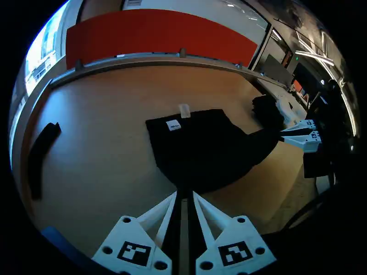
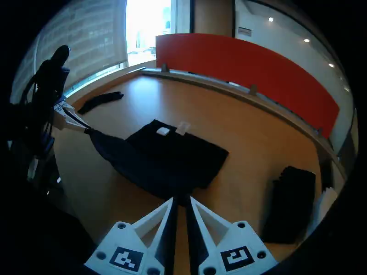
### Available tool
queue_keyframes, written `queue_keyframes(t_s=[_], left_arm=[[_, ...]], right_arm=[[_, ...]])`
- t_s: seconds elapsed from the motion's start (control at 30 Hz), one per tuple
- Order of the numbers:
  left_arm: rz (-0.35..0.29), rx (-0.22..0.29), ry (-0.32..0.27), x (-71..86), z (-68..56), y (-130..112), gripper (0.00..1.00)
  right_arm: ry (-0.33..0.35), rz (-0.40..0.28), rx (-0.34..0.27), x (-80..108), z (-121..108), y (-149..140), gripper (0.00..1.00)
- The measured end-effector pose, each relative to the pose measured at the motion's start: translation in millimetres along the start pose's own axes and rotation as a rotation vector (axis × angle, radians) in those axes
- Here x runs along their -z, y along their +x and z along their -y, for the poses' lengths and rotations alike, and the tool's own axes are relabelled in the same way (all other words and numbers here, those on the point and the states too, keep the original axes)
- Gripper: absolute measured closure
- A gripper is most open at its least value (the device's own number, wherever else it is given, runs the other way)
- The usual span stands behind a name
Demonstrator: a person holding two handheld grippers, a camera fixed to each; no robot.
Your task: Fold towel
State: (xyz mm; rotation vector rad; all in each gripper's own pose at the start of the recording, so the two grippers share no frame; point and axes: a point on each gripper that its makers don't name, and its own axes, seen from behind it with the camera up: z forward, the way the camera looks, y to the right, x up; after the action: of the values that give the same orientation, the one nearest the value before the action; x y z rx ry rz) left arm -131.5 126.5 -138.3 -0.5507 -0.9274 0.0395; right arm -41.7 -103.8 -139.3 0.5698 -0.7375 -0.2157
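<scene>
Left gripper (image 1: 183, 190) and right gripper (image 2: 181, 198) each pinch narrow on a near corner of the black towel (image 1: 202, 142), raised off the wooden table (image 1: 105, 137); the fold-over seems not yet done

An office: a long wooden desk (image 1: 105, 137) backed by a red divider screen (image 1: 151, 34), large windows (image 2: 147, 27), ceiling strip lights (image 1: 316, 56).
</scene>
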Motion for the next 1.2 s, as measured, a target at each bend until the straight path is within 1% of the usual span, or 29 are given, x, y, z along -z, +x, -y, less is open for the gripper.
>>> queue_keyframes(t_s=[0.17,0.3,0.5,0.67,0.9,1.2], left_arm=[[-0.013,0.013,-0.007,11.6,-4.6,3,0.91],[-0.023,0.024,-0.011,16.8,-5.7,7,0.91],[-0.028,0.032,-0.010,15.3,-4.5,9,0.91],[-0.034,0.032,-0.009,13.3,-4.2,13,0.91],[-0.057,0.045,0.004,3.0,5.2,27,0.91],[-0.097,0.066,0.030,-22.1,20.8,52,0.91]], right_arm=[[0.002,-0.011,-0.010,9.7,2,7,0.88],[0.003,-0.012,-0.012,13.3,4,8,0.88],[0.006,0.003,-0.003,10.6,5,4,0.88],[0.005,0.003,0.000,8.1,3,6,0.88],[-0.003,0.006,0.007,-3.4,-8,13,0.88],[-0.018,0.017,0.002,-31.9,-28,20,0.88]])
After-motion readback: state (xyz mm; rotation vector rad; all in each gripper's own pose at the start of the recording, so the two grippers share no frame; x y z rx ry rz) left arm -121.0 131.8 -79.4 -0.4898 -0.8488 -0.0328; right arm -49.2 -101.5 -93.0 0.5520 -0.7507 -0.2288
